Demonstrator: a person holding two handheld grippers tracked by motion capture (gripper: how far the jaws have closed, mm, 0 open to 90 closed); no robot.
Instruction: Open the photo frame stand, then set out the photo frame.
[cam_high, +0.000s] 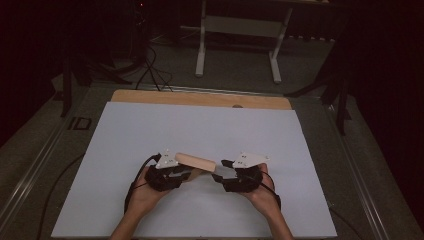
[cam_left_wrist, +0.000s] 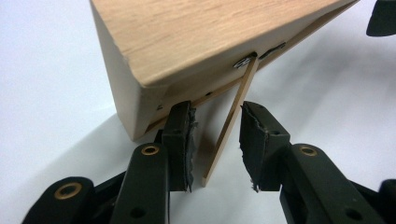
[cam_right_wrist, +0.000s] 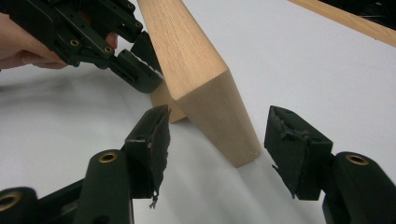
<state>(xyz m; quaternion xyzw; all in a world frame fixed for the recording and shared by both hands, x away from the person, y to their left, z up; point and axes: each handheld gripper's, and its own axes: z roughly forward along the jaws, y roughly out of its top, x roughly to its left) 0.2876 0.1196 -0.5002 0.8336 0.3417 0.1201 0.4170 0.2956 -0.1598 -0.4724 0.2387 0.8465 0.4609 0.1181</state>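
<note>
Wooden block (cam_high: 196, 161) sits near the middle of the white counter (cam_high: 210, 125), slightly toward the person's edge, between the two claws. In the high view it lies crosswise, one end at each claw. In both claw views it looks tilted, with its far edge raised off the sheet.

Left claw (cam_left_wrist: 215, 140): jaws part open and set under the block's near corner. A thin wooden strip (cam_left_wrist: 231, 119) hangs down from the block's underside, fixed near a small metal fitting (cam_left_wrist: 243, 62), and passes through the gap between the jaws. The left pad (cam_left_wrist: 183, 140) stands just beside the strip and close under the block's edge. The right pad stands clear of the strip. No squeeze visible, so I read this claw as open with the strip between the jaws.

Right claw (cam_right_wrist: 217, 144): jaws wide, one on each side of the block's end face. Both pads stand apart from the wood, with white counter showing in the gaps.

Contact between the left pad and the block is possibly touching; the angle is too poor to settle it.

Both hands hold the claws low over the sheet.
</note>
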